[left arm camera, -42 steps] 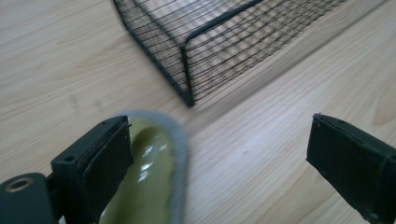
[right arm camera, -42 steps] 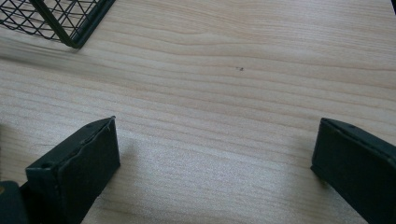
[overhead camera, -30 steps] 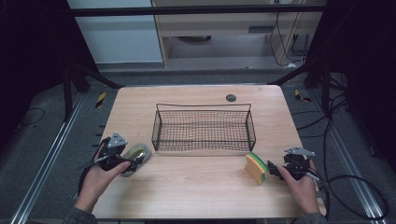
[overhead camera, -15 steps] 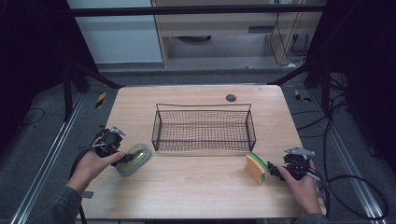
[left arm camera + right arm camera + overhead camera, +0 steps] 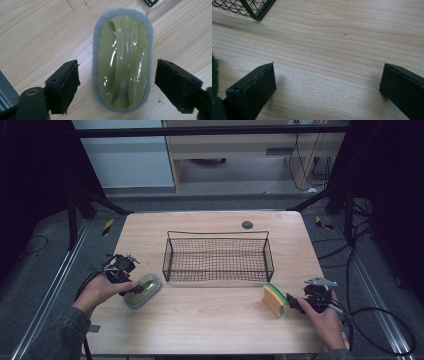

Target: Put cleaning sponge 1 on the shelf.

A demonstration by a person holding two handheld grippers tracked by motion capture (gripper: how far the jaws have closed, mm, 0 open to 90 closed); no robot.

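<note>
A yellow-green handled scrubber (image 5: 143,289) with a grey pad lies on the table left of the wire basket (image 5: 218,233). My left gripper (image 5: 135,290) hangs over it. In the left gripper view the scrubber (image 5: 122,62) lies lengthwise between the jaws of my left gripper (image 5: 117,77). The jaws have just been closing and still stand clear of both its sides. A yellow and green sponge (image 5: 274,300) stands on edge at the front right. My right gripper (image 5: 292,304) rests open just right of it. Bare wood shows between the jaws of my right gripper (image 5: 328,85), and the sponge's green edge (image 5: 214,75) is at the far left.
The black wire basket stands empty mid-table; its corner (image 5: 254,8) shows in the right gripper view. A small dark round disc (image 5: 247,224) lies behind the basket. Cables trail off both table sides to the floor.
My left forearm has swung out to the left, and the left gripper has shifted a little back and turned over the scrubber. Scrubber, sponge and right hand kept still.
</note>
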